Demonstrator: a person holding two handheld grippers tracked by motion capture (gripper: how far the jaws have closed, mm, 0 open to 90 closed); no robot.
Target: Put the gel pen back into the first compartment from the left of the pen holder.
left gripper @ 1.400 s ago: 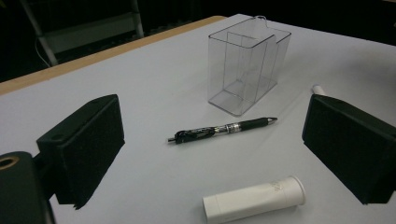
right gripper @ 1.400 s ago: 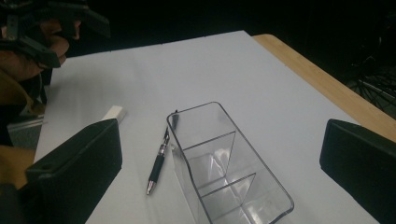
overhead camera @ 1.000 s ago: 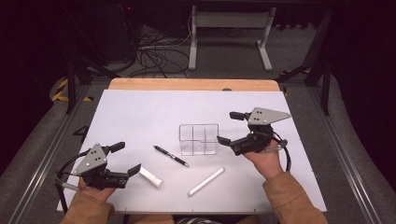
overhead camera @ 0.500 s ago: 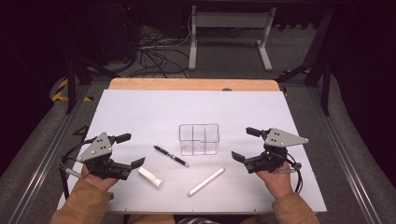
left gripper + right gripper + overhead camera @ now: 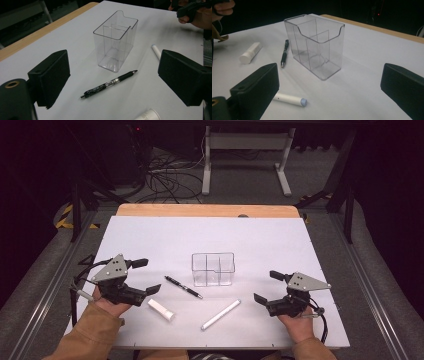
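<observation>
A clear plastic box [image 5: 213,268] with compartments stands upright at mid-table, empty. In front of it lie a black pen [image 5: 183,287], a short white tube [image 5: 160,310] and a white marker [image 5: 220,314]. My left gripper [image 5: 146,276] hovers open at the front left, looking at the pen [image 5: 108,84] and the box [image 5: 115,41]. My right gripper [image 5: 266,286] is low at the front right, clear of the box [image 5: 317,45] and the marker [image 5: 289,99]. Its jaws have just been opening and have nothing between them.
The white table top [image 5: 300,240] has a wooden strip [image 5: 200,210] along its far edge. Metal rails run down both sides. Cables and a stand's legs lie on the dark floor beyond.
My right gripper has moved from beside the box back toward the front right and come down close to the table. My left gripper has risen a little. The objects have not moved.
</observation>
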